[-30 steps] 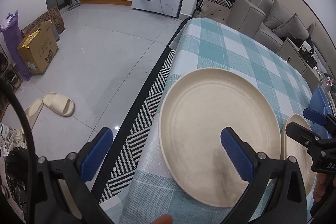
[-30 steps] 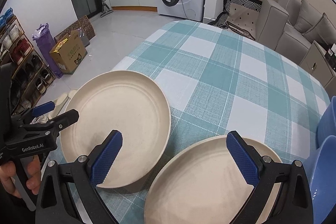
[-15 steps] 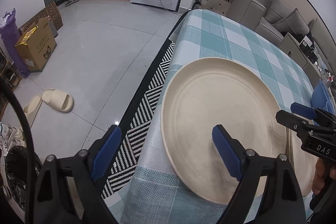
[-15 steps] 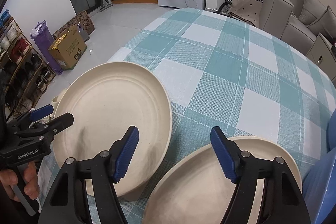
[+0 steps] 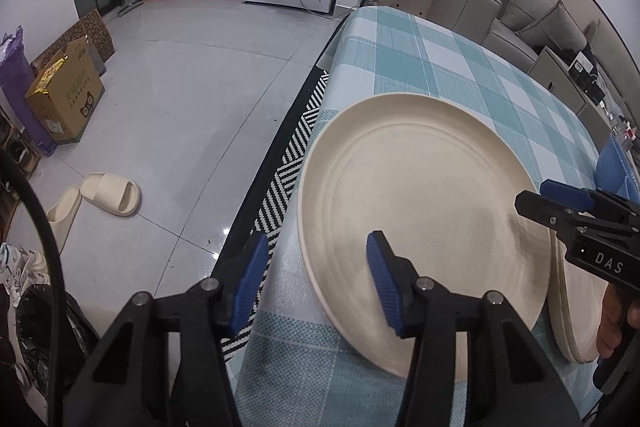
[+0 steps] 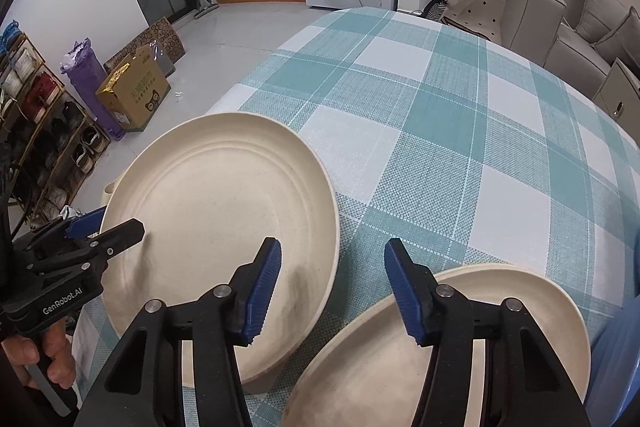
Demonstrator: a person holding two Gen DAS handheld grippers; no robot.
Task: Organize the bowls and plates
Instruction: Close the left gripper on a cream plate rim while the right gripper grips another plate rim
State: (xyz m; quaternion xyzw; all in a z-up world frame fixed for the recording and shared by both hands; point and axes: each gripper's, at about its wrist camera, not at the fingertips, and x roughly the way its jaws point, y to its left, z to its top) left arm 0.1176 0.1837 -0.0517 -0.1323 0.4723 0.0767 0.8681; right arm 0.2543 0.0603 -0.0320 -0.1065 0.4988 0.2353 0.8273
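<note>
Left tool (image 5: pixel 316 283) is closing, one finger over the floor side of the big plate (image 5: pixel 424 227), the other above its well, so the near rim sits between the jaws but no pad presses on it yet. Right tool (image 6: pixel 332 287) is closing too, straddling the plate's opposite edge: one finger over the plate (image 6: pixel 216 227), the other above bare cloth, nothing gripped. Both tools are going for the same plate, which lies flat at the worktop (image 6: pixel 440 131) corner, hanging slightly past the edge on the floor side. Just beside it sits the plate stack (image 6: pixel 460 339); it looks like two or three plates, though the rims blur together. Blue bowls (image 5: pixel 612 163) wait at the far right.

To do this well, I'd say both tools need to bite the rim evenly, then lift level so the plate doesn't tip toward the floor. Carry it across and lower it centred on the stack.
</note>
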